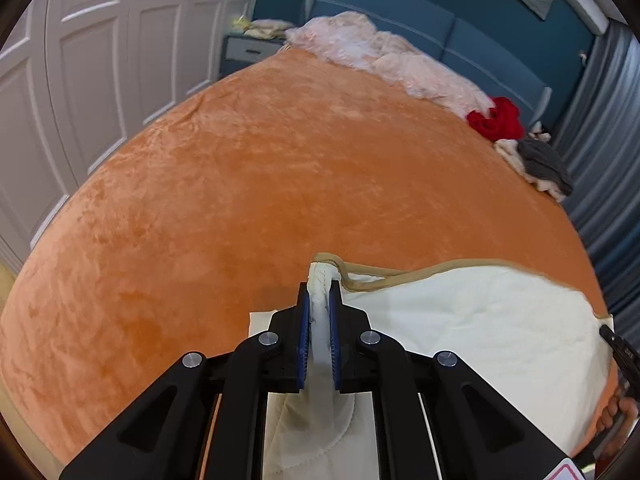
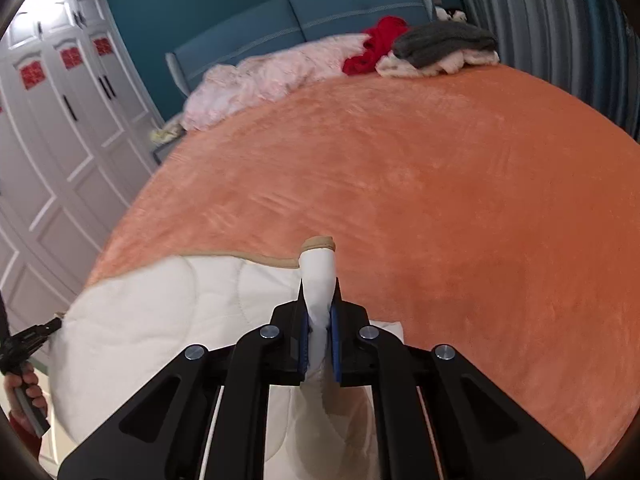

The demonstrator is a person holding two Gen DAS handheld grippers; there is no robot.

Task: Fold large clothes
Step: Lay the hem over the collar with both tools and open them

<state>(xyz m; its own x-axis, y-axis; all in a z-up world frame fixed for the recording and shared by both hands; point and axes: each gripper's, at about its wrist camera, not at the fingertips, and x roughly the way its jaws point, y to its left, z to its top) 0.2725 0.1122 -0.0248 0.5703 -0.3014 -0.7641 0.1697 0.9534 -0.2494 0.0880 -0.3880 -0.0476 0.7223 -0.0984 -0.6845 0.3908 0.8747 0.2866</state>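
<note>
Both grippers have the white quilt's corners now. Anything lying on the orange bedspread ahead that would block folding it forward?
Nothing visible does. The orange bedspread ahead of the white quilt is bare; the red garment and grey clothes pile sit far off by the headboard.

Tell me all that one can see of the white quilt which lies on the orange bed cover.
The white quilt looks soft and padded, with curved stitched lines and a tan trim along its far edge. It lies at the near end of the orange bed cover, its middle stretched between the two grippers. The left gripper is shut on one bunched corner, the right gripper on the other; both corners stand up from the jaws.
</note>
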